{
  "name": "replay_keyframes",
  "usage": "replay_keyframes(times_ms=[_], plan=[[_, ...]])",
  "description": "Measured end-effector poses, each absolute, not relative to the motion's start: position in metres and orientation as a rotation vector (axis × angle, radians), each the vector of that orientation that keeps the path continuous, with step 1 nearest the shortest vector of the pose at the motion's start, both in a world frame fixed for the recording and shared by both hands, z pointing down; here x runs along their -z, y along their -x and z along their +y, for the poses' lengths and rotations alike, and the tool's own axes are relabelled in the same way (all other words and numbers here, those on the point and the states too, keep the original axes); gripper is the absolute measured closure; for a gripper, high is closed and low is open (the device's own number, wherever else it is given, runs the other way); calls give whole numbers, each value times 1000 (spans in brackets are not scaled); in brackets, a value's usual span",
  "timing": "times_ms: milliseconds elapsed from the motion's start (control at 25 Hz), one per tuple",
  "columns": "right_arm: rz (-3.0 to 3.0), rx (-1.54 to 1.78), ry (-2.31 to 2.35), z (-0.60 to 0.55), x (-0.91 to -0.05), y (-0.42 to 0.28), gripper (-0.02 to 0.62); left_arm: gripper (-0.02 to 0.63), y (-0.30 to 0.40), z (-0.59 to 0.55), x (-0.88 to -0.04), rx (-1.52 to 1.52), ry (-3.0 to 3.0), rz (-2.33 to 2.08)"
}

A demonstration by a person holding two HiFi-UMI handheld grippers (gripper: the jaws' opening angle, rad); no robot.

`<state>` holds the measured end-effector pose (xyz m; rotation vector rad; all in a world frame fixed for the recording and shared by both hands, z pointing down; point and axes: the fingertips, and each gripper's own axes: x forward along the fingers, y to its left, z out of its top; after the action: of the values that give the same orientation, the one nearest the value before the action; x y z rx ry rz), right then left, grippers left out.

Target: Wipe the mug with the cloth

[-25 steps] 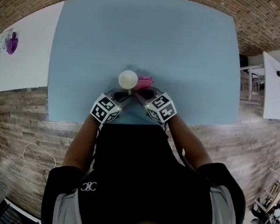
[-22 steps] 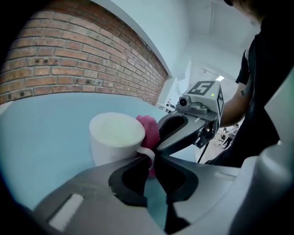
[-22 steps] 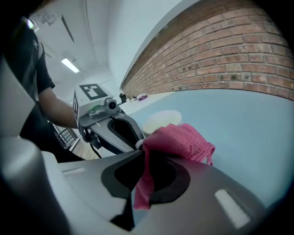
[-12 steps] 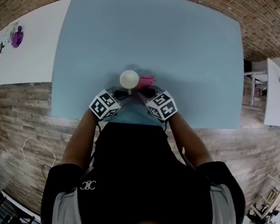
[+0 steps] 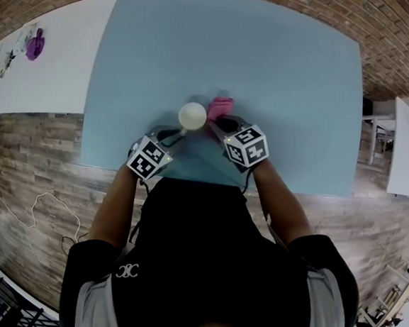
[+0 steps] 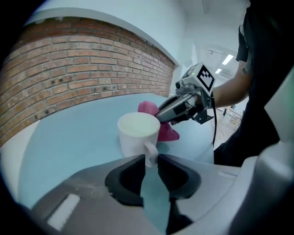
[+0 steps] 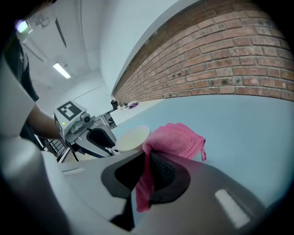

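Pale blue tabletop (image 5: pixel 284 66) fills most of what we see, with a brick wall (image 6: pixel 92 59) beyond its far edge. We count one mug (image 5: pixel 192 115), white and upright, close to the table's near edge, and one cloth (image 5: pixel 221 106), pink, just beside it on the right. Nothing else lies on the surface, and two grippers work over it.

Our left gripper (image 6: pixel 149 159) points at the mug's handle (image 6: pixel 148 148). The handle stands between the jaw tips, and the jaws have just been opening; they are now spread, the pads seemingly off it. Our right gripper (image 7: pixel 148 158) is clamped on the cloth, a fold pinched between its jaws and the rest bunched above the tips, right by the mug's rim.

We judge the mug to be ceramic: stiff, smooth and fairly heavy, but likely to slide or tip if rubbed from the side with nothing steadying it. The handle is the natural hold. The cloth looks soft, light and limp, best gripped by a thick fold so fabric, not jaw, meets the mug.
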<state>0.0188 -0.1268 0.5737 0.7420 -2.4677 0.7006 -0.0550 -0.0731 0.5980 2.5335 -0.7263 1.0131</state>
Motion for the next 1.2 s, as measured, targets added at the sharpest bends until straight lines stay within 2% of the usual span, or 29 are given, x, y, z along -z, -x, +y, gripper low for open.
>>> replay_keyframes(times_ms=[440, 560, 760, 1200], plan=[[-2465, -679, -698, -116, -576, -19, 555, 512, 108, -111, -602, -914, -2324, -1349], [-2503, -701, -706, -127, -563, -18, 555, 559, 110, -120, -603, -919, -2292, -1428], [-2625, -840, -690, -153, -527, -11, 555, 565, 108, -134, -602, -932, -2309, -1452], [-2503, -1174, -704, -135, -583, -10, 555, 566, 106, -139, -601, -924, -2329, -1447]])
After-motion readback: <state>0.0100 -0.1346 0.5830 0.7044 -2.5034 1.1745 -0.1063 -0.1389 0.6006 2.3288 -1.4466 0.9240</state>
